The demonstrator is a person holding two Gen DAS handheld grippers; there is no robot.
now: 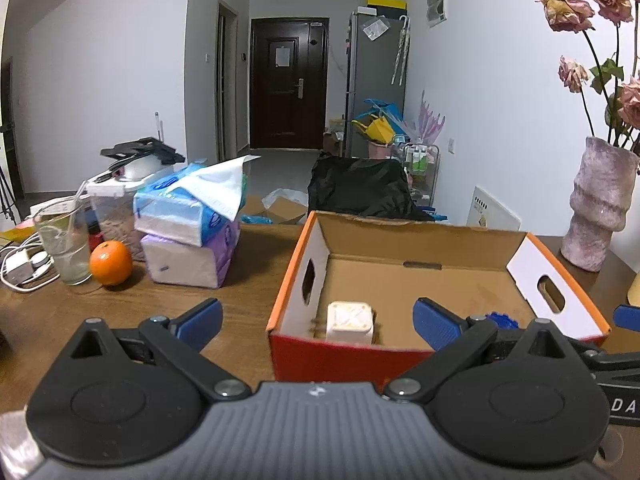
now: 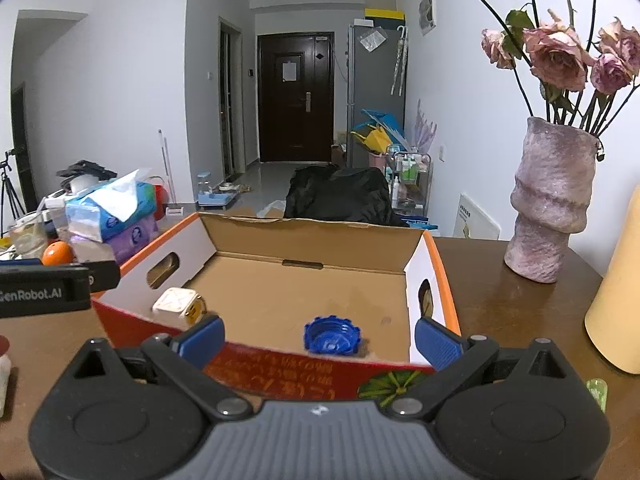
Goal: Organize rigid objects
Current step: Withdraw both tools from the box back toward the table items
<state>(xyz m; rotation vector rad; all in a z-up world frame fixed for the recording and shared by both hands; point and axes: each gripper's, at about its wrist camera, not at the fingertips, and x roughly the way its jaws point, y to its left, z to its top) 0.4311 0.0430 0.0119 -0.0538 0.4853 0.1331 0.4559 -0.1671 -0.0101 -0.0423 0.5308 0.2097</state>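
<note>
Centrally, an open cardboard box with orange rim and red front wall stands on the brown wooden bench, its white side walls each pierced by an oval handle hole. Inside it, near the left front corner, a white cube-shaped object with a crossed pattern on top rests on the cardboard floor; a blue scalloped plastic cap lies apart from it, nearer the front wall and farther right, its hollow side up. The left gripper hovers just short of the box's near wall with its blue-padded fingers spread wide and nothing between them. The right gripper is likewise wide open and empty, its pads framing the blue cap from above the near wall. Left of the box, two stacked soft packs of tissues, blue over purple, sit beside a round orange fruit and a clear drinking glass with a straw. At the far right of the bench stands a mottled pink ribbed vase holding dried pink roses, with a pale yellow cylinder nearer on the right edge.
</note>
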